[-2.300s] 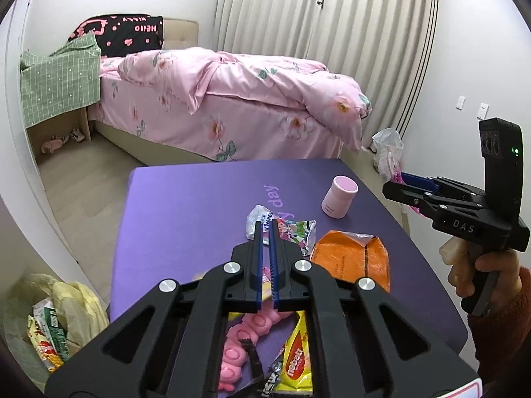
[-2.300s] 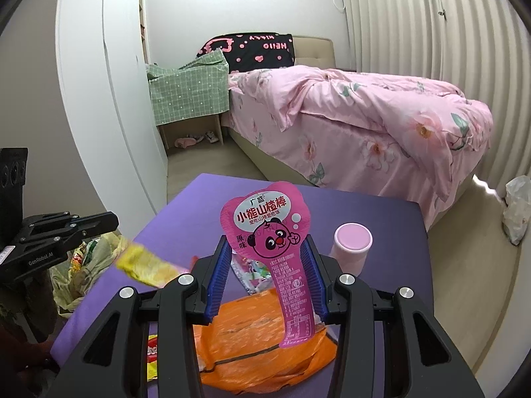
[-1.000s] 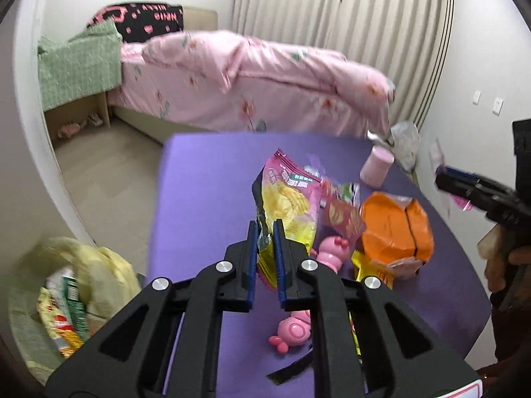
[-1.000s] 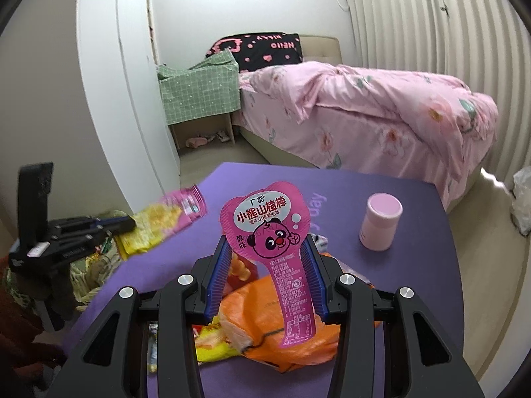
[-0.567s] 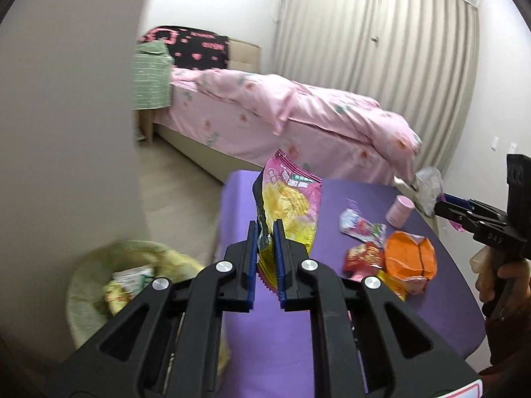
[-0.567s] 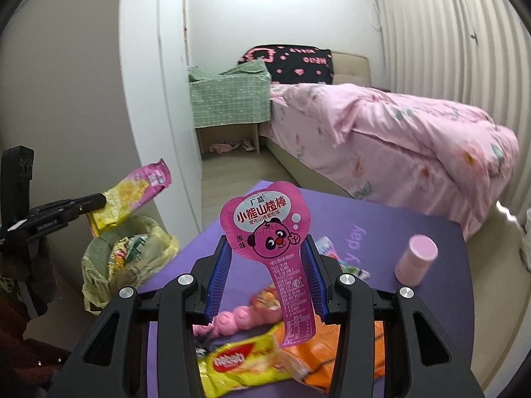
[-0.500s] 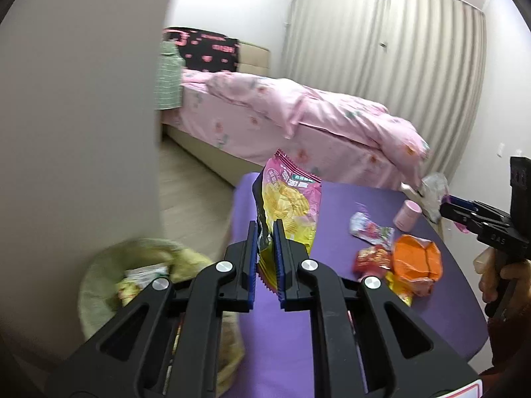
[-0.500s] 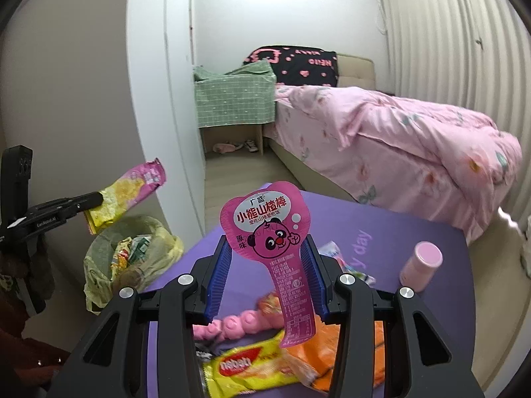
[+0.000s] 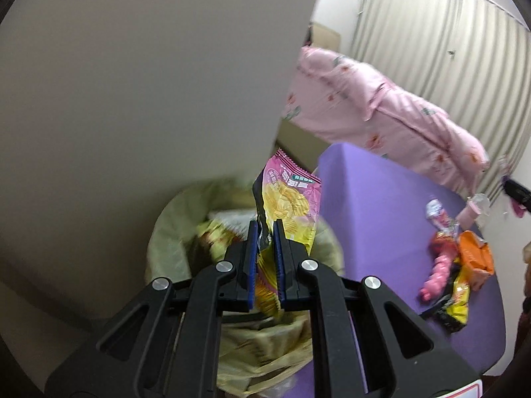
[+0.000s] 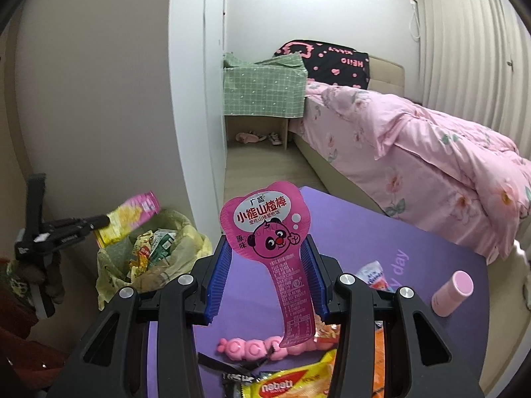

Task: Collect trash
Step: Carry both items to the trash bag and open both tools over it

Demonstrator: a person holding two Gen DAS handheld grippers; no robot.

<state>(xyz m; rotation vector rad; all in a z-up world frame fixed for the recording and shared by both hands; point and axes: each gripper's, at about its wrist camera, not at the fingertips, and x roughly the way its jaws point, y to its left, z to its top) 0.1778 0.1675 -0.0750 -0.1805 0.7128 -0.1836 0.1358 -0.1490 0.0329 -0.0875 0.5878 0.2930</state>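
My left gripper (image 9: 265,229) is shut on a pink and yellow chip bag (image 9: 288,199) and holds it over the trash bin (image 9: 172,232), which is lined with a yellow-green bag and holds several wrappers. From the right wrist view, that left gripper (image 10: 99,222) and its chip bag (image 10: 129,222) hang just above the bin (image 10: 186,242), to the left of the table. My right gripper (image 10: 265,258) is over the purple table (image 10: 415,238), shut on a pink bear-print wrapper (image 10: 268,229) that stands upright between its jaws.
On the table lie a pink toy (image 10: 252,346), a yellow wrapper (image 10: 292,384), a small white and red wrapper (image 10: 375,275) and a pink cup (image 10: 453,292). An orange bag (image 9: 474,255) lies beside them. A white wall corner (image 10: 199,132) rises behind the bin; a pink bed (image 10: 415,142) stands beyond.
My left gripper has swung left off the table with the chip bag and now hangs over the bin. My right gripper has shifted left with the pink wrapper still in it.
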